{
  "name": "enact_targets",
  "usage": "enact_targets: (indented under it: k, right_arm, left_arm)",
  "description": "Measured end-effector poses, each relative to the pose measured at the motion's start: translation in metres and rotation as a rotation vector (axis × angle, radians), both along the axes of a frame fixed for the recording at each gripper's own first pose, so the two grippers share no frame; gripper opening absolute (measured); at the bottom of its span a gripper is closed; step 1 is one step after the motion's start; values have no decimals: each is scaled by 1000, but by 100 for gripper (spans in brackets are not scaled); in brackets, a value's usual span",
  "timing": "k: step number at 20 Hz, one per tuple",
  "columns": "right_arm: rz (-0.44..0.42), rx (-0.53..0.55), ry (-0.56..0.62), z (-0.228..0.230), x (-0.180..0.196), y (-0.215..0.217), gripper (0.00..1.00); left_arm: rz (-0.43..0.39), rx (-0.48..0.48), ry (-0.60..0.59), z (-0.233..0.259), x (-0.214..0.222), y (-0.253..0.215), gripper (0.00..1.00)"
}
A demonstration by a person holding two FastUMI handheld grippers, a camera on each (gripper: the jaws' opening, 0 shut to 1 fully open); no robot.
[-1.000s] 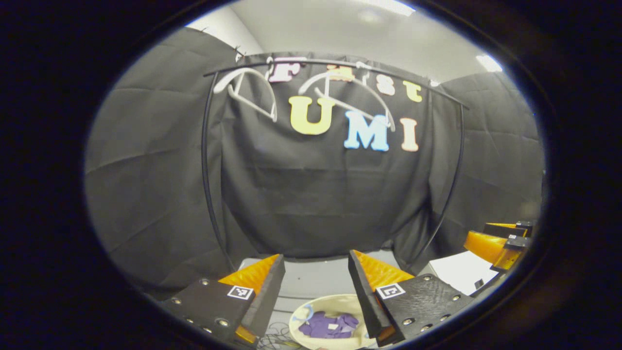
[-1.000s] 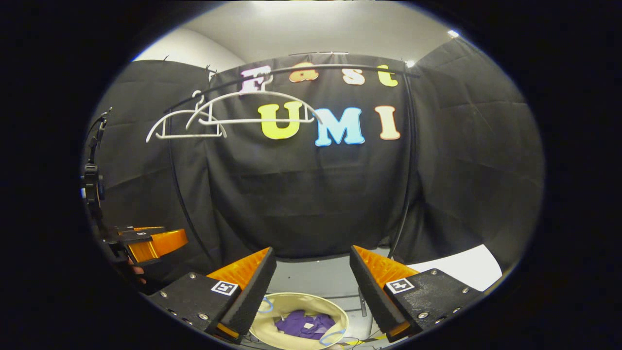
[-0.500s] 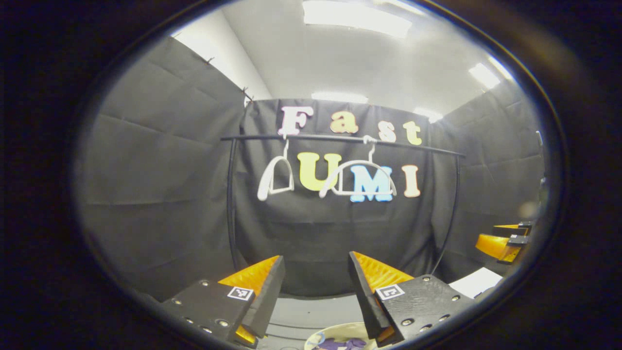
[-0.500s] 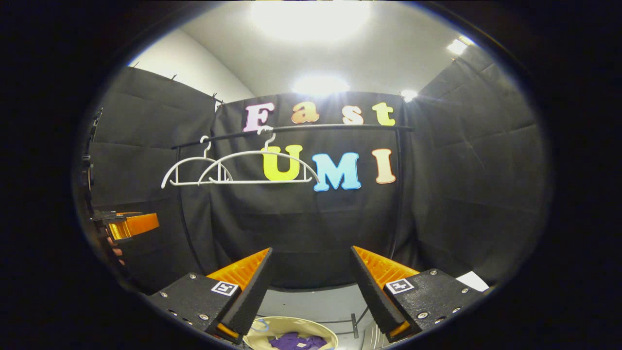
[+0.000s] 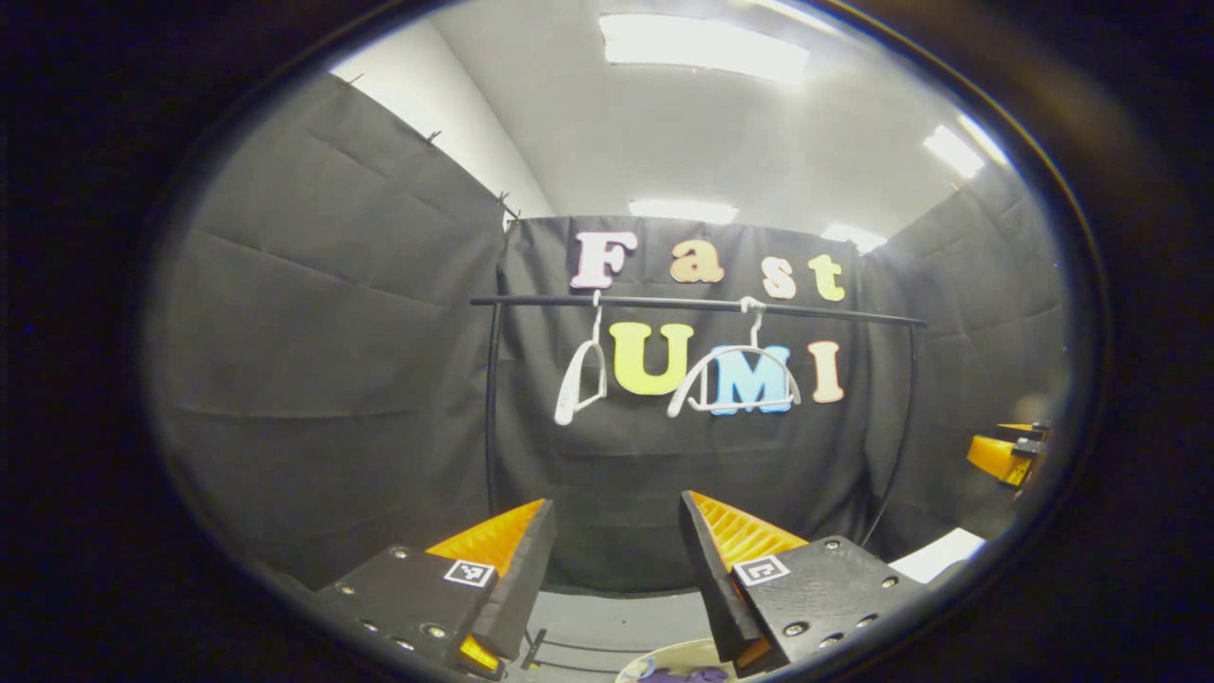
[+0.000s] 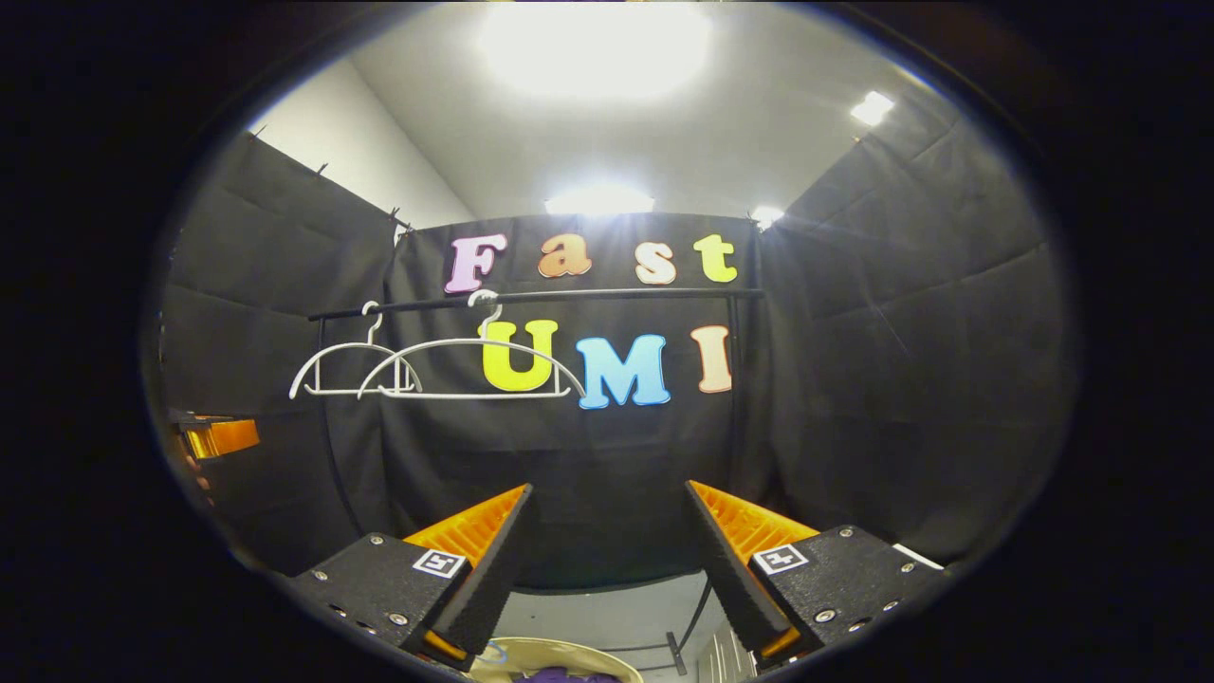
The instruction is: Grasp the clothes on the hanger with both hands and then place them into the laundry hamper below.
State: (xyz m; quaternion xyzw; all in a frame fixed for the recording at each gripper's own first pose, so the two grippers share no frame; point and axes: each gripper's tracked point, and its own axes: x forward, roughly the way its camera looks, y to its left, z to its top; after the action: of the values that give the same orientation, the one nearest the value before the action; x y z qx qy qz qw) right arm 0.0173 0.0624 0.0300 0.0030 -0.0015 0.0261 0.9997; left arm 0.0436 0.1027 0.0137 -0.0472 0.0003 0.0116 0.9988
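Black cloth booth wall (image 5: 332, 379) | two bare white plastic hangers (image 6: 469, 365) on thin black rail (image 5: 702, 304) | purple clothes (image 5: 678, 674) in round cream laundry hamper (image 6: 531, 656) | left hand-held gripper (image 5: 612, 560) spread wide, holding nothing | right hand-held gripper (image 6: 607, 555) spread wide, holding nothing

Overhead ceiling panels (image 5: 702, 46) light the booth from above; in the right gripper view one ceiling light (image 6: 596, 43) blows out to a white glare and a smaller one flares just over the black cloth wall (image 6: 854, 379), which soaks up light and stays dim. Fisheye distortion bows the clothes rail (image 5: 697, 304) and the wall seams. Edges soften and darken toward the rim.
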Motion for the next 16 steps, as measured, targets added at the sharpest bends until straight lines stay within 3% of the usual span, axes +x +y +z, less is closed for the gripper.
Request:
enact_targets:
  k: [2, 3, 6, 9, 16]
  right_arm:
    - [-4, 8, -4, 2, 0, -1, 94]
    - [-5, 12, -4, 2, 0, -1, 94]
    - [-13, 12, -2, 3, 2, -3, 94]
    - [-22, 14, 2, 0, 5, -5, 94]
    - [-41, 41, 25, -8, 3, -10, 94]
  left_arm:
    - [8, -10, -7, 1, 1, 2, 81]
    - [13, -9, -8, 1, 2, 4, 70]
    - [22, 11, -15, 4, 3, 7, 81]
    - [23, 24, -18, 4, 4, 7, 76]
    - [26, 43, -19, 5, 5, 4, 76]
